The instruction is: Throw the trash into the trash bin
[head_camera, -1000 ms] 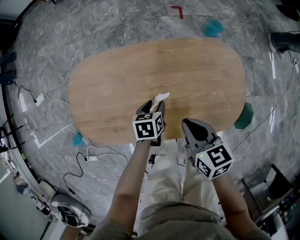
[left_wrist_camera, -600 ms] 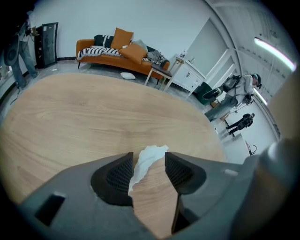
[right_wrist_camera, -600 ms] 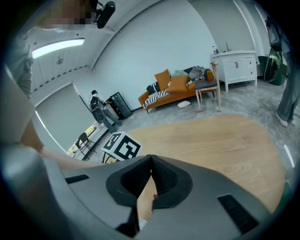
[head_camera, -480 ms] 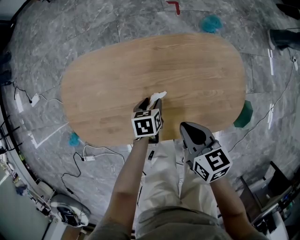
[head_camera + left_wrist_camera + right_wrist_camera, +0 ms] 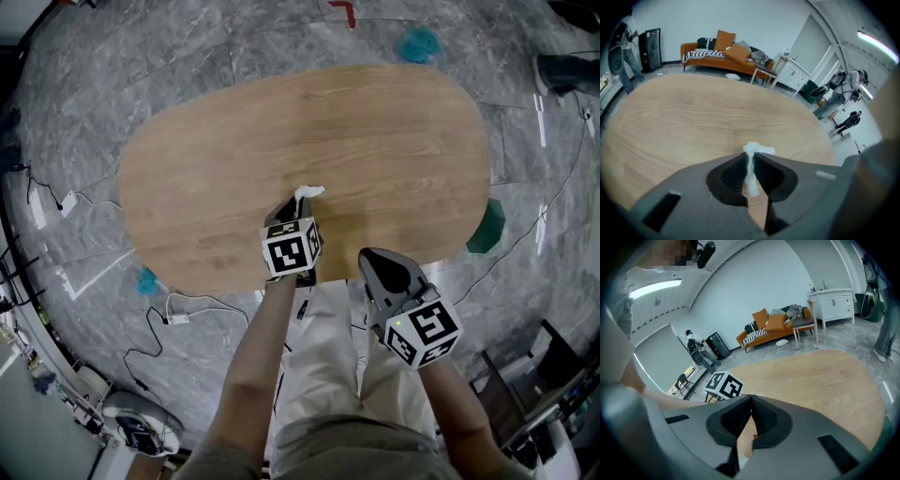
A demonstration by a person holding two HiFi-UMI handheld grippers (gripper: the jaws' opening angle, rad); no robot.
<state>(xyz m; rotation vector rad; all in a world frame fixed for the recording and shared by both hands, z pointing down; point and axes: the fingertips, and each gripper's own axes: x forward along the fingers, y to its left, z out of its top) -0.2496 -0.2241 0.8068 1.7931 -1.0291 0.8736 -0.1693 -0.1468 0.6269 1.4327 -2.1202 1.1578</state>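
A crumpled white tissue (image 5: 307, 192) lies near the front edge of the oval wooden table (image 5: 394, 141). My left gripper (image 5: 298, 206) points steeply down at it. Its jaws have just been closing and are shut on the tissue (image 5: 753, 151), whose top puffs out above the fingertips of the left gripper (image 5: 750, 158). My right gripper (image 5: 373, 258) hovers at the table's front edge, to the right of the left one. In the right gripper view the right gripper (image 5: 751, 400) is shut with nothing between its pads.
A dark green bin-like object (image 5: 487, 228) stands on the grey floor by the table's right end. Teal objects (image 5: 419, 43) sit on the floor beyond and left of the table. Cables (image 5: 178, 314) trail at the left. A sofa (image 5: 724, 54) stands far off.
The left gripper's jaws closed onto the tissue, pinching it into a narrow upright wad, and the gripper sank a little. The right gripper barely shifted.
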